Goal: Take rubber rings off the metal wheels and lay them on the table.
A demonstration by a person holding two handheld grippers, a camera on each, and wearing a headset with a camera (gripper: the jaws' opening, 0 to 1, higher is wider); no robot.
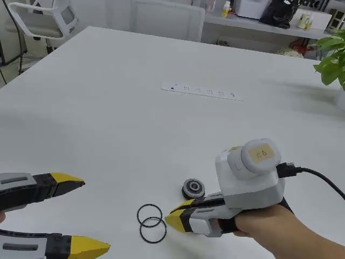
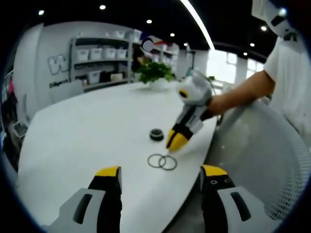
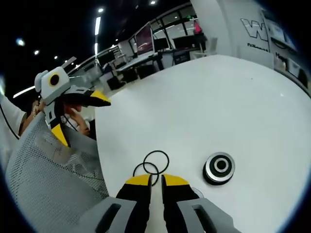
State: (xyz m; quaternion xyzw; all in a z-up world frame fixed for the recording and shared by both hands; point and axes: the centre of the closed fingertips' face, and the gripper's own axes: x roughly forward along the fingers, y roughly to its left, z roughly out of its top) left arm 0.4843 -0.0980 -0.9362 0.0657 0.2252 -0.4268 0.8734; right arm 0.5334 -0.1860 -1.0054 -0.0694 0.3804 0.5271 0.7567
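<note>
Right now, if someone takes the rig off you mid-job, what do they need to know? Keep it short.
Left gripper: open, empty, held off to the left of the work.
Right gripper: jaws almost together, tips at the edge of the rubber rings; can't tell if they pinch one.
Things: the two rings lie overlapping on the white table. One metal wheel sits flat close by, apart from them.
Done: two rings are off and down.
Left: the wheel shows a dark outer band, possibly another ring. Check it and strip it if so.
</note>
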